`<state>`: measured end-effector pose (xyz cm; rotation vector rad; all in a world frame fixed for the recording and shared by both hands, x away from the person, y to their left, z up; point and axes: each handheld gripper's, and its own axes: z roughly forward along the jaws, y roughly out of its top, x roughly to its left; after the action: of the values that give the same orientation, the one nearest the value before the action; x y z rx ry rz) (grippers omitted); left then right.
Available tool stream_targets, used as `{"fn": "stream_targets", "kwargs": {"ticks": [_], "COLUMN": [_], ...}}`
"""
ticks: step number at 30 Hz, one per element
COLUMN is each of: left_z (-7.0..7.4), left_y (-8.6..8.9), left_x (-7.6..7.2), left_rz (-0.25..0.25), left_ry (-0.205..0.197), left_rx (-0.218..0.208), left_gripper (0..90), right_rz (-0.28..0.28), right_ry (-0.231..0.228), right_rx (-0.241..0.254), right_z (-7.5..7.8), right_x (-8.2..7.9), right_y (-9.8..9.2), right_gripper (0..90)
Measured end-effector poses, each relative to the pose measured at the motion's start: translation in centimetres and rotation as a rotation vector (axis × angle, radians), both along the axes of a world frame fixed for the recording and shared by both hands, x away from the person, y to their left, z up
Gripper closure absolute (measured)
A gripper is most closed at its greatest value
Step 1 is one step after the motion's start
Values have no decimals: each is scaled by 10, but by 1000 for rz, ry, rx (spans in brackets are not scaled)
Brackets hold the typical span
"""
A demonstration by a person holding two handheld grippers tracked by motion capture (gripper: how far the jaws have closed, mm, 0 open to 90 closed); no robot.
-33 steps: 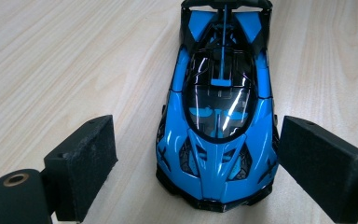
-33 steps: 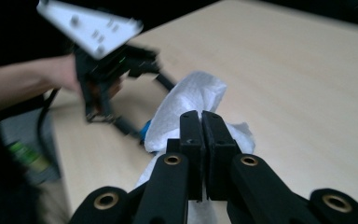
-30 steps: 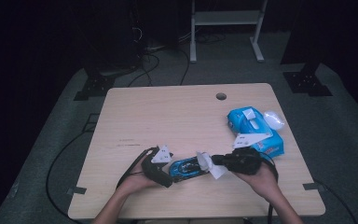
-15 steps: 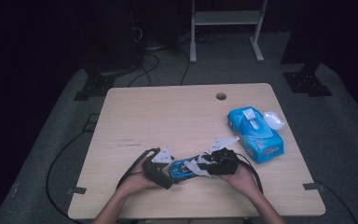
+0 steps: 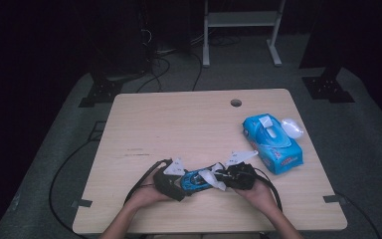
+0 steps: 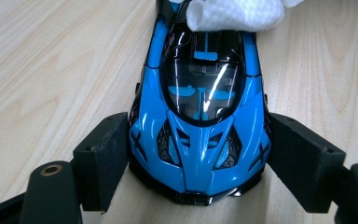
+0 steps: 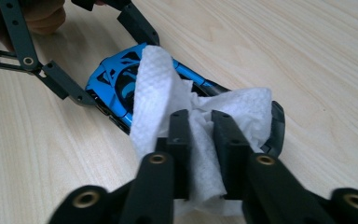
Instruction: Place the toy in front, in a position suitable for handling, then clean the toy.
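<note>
Presently catalogued, largest first: a pale wooden counter [image 5: 189,124], with a cable hole near its far edge; a blue wet-wipe pack [image 5: 272,143] at the right, lid flap up, well apart from the work. Near the front edge sits a blue toy car [image 6: 200,121], its nose between the jaws of the left gripper [image 5: 171,180], which have just been closing and now press its front flanks from both sides. The right gripper [image 7: 200,140] has its jaws pinched on a white wipe [image 7: 168,98], which drapes over the car's roof and tail. Risks, as judged: the left grip sits only on the glossy, tapering nose, so a firm wiping stroke could push the car out of the pads or pivot it on its wheels; the wipe is held by a narrow bunched fold and could pull free or snag on the rear bodywork.
</note>
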<state>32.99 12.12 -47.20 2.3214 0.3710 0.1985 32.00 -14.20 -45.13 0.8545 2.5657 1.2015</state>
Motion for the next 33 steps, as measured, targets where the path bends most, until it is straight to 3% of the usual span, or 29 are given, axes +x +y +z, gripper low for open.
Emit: {"fn": "stream_targets", "kwargs": {"ticks": [3,6,9,15,19,23,26,29,31,33], "left_z": [0,-1,-1,-1,-2,-2,-2,-3,-3,-2], "left_y": [-2,-2,0,-1,-3,-3,-2,-2,-2,-4], "left_x": [-1,-1,0,0,0,0,0,-1,-1,-2], "left_rz": [2,3,1,-7,3,5,5,8,4,6], "left_ry": [-11,-12,-2,-12,-15,-10,-10,-10,-16,-25], "left_rx": [4,-3,-10,-3,-4,-13,-11,-14,-9,-5], "left_gripper": [252,253,253,252,252,253,253,253,254,254], "right_rz": [-3,29,53,0,-16,46,90,54,2,-24], "right_ry": [-34,-30,-49,-15,-36,-66,-94,-78,-96,-89], "right_rx": [-26,-3,-25,-5,-20,-2,-39,-32,-77,-73], "right_z": [2,2,2,1,1,2,2,3,2,1], "right_x": [-6,-9,-11,-4,-7,-12,-15,-9,-6,-3], "right_y": [6,17,25,3,4,28,40,25,11,1], "right_gripper": [827,829,827,828,831,828,824,824,827,829]}}
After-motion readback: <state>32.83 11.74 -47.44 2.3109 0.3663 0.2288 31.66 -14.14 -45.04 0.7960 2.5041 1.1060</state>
